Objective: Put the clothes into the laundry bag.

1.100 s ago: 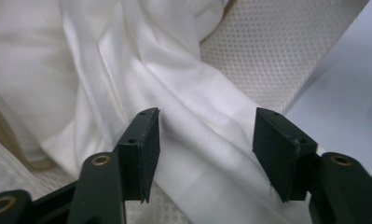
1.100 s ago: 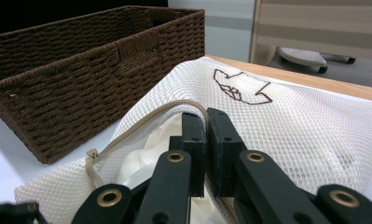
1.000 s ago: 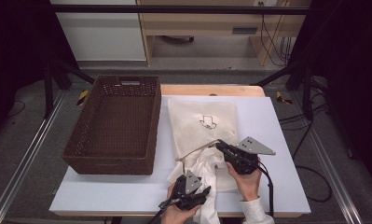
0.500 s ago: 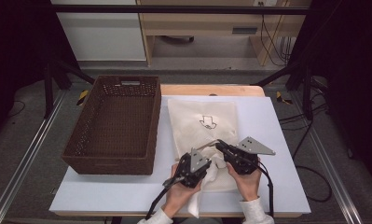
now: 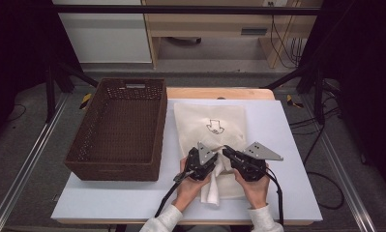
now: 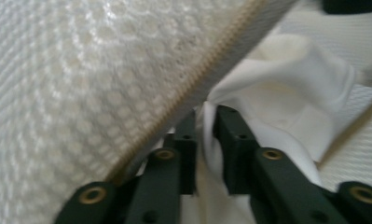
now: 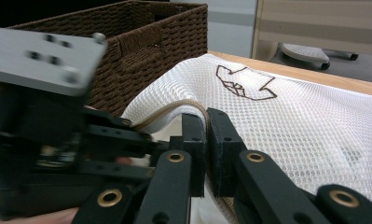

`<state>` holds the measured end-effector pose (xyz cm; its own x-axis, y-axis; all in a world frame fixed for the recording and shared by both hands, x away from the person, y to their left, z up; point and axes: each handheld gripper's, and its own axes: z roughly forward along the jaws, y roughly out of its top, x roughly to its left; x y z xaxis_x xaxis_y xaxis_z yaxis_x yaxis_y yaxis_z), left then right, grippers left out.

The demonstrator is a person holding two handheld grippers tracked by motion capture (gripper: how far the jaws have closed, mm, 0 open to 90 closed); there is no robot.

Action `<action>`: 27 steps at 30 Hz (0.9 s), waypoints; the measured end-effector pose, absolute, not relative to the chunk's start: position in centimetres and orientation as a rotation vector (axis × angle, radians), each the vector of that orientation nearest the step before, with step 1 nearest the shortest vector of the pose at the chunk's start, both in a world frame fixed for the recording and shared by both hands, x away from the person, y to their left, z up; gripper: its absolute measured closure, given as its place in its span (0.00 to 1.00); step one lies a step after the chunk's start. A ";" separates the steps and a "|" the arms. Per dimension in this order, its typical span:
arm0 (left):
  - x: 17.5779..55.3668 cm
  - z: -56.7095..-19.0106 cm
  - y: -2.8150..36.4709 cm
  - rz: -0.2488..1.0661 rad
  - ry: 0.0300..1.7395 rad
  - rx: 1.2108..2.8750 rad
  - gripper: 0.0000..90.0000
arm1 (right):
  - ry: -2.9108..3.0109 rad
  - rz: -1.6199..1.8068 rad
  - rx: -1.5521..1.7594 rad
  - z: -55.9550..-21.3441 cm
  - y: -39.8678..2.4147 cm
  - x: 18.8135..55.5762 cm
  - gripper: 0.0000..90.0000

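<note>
Left gripper (image 6: 204,135): jaws, just eased slightly apart, pinched soft white cloth (image 6: 286,93) under the zip edge.
Right gripper (image 7: 206,140): jaws closed on the mesh bag (image 7: 286,116)'s tan zip rim, lifting it.
Bag: honeycomb mesh, brown printed emblem, flat on the white table (image 5: 287,125).
Basket (image 5: 118,125): brown woven, rectangular, left of bag.

Cream mesh bag (image 5: 211,126) with brown arrow print (image 5: 214,125) (beige zip, perhaps); white cloth (image 5: 213,187); dark-brown woven basket (image 5: 120,130).
</note>
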<state>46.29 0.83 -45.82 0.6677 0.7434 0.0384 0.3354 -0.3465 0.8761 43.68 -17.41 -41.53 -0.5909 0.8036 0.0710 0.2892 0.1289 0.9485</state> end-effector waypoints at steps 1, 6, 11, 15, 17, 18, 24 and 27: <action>45.9 -45.5 1.2 0.523 0.835 1.944 0.77 | 1.947 1.472 1.052 -41.5 -17.5 43.7 0.96; 43.6 -44.5 3.4 0.417 0.795 1.938 0.54 | 1.943 1.480 1.055 -41.5 -17.6 43.7 0.96; 41.1 -45.0 4.4 0.371 0.793 1.964 0.39 | 1.944 1.474 1.053 -41.5 -17.6 43.7 0.96; 39.8 -46.9 3.6 0.358 0.792 2.037 0.40 | 1.944 1.472 1.056 -41.5 -17.6 43.7 0.96; 39.9 -47.9 3.1 0.359 0.820 2.077 0.49 | 1.944 1.472 1.056 -41.6 -17.6 43.7 0.96; 40.0 -48.3 2.9 0.362 0.834 2.082 0.55 | 1.945 1.471 1.057 -41.6 -17.6 43.6 0.96; 41.7 -48.0 2.8 0.359 0.874 2.100 0.91 | 1.948 1.473 1.056 -41.6 -17.6 43.7 0.96; 43.1 -47.2 2.3 0.376 0.890 2.088 0.93 | 1.947 1.471 1.054 -41.6 -17.5 43.6 0.96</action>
